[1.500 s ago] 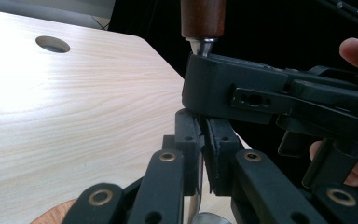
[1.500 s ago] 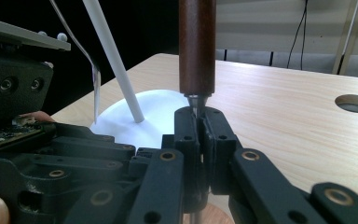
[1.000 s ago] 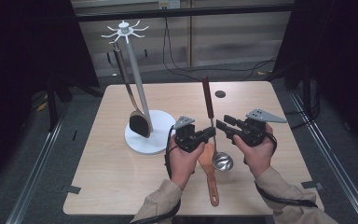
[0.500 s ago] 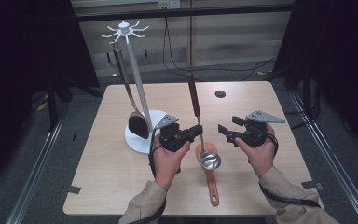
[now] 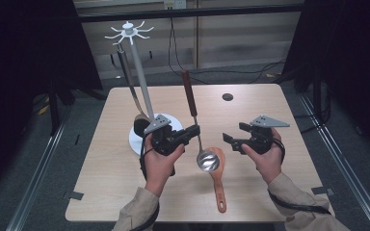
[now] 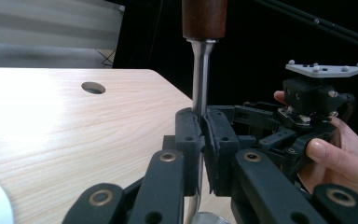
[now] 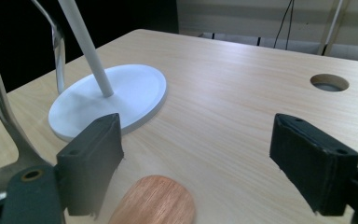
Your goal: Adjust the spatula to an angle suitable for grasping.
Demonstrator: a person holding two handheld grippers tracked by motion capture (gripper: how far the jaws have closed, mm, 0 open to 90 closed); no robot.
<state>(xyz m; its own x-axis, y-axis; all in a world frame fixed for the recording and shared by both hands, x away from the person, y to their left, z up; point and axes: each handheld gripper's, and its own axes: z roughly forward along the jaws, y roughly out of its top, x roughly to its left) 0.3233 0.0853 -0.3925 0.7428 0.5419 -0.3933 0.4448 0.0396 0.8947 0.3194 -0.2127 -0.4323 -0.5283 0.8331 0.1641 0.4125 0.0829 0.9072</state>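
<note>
Ladle (image 5: 196, 126) is standing nearly upright in my left gripper (image 5: 192, 131), whose jaws are clenching its metal shaft just below the brown handle; the left gripper view is showing the pads (image 6: 189, 140) pressing that shaft from both sides. Its steel bowl is hanging just above the worktop (image 5: 250, 108), over the head of the wooden spatula (image 5: 216, 175) lying flat there. My right gripper (image 5: 231, 139) is hovering just beside the ladle, apart from it, and its jaws have just been opening, nothing between them but bare worktop and the spatula's tip (image 7: 154, 200). I am seeing the white utensil stand (image 5: 142, 86) behind my left hand, a dark utensil hanging from it.
</note>
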